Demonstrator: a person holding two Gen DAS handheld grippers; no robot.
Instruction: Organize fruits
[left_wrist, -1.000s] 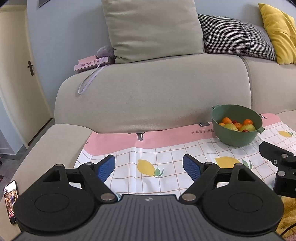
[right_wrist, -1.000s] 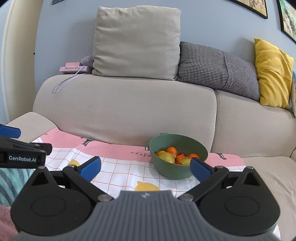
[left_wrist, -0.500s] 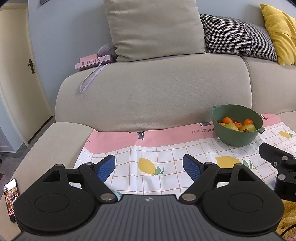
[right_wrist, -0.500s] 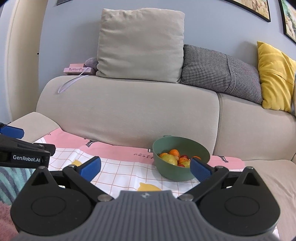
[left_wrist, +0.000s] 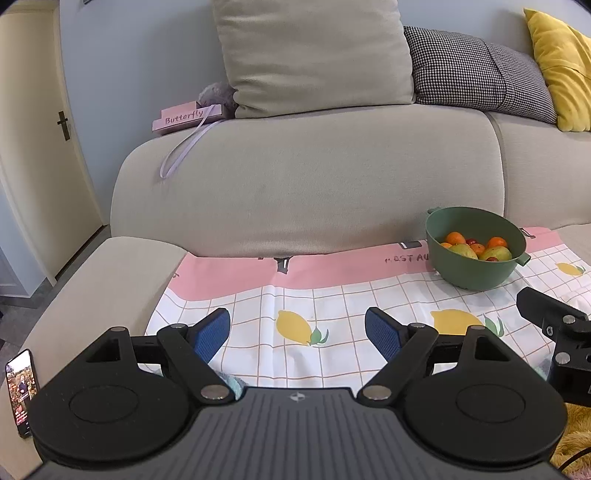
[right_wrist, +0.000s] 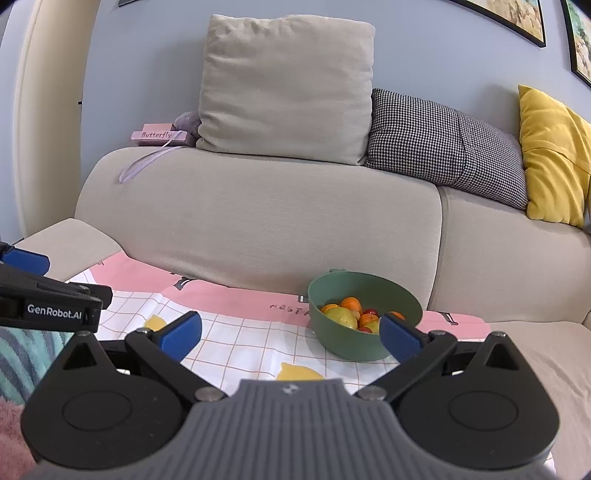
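A green bowl (left_wrist: 476, 273) stands on a pink-and-white checked cloth (left_wrist: 325, 295) with lemon prints, spread on the sofa seat. It holds several oranges, yellow-green fruits and small red ones (left_wrist: 476, 247). The bowl also shows in the right wrist view (right_wrist: 354, 345). My left gripper (left_wrist: 297, 332) is open and empty, low over the cloth, left of the bowl. My right gripper (right_wrist: 290, 332) is open and empty, just in front of the bowl. Each gripper shows at the edge of the other's view.
The beige sofa backrest (left_wrist: 306, 192) rises behind the cloth, with beige (left_wrist: 314, 55), houndstooth (left_wrist: 476, 70) and yellow (left_wrist: 561, 66) cushions on top. A pink "Butterfly" box (left_wrist: 184, 118) lies there too. A phone (left_wrist: 20, 391) lies on the left armrest.
Both grippers have drifted slightly; the right wrist view has dropped a little, and the bowl now sits lower and nearer to the right finger. Both stay open.
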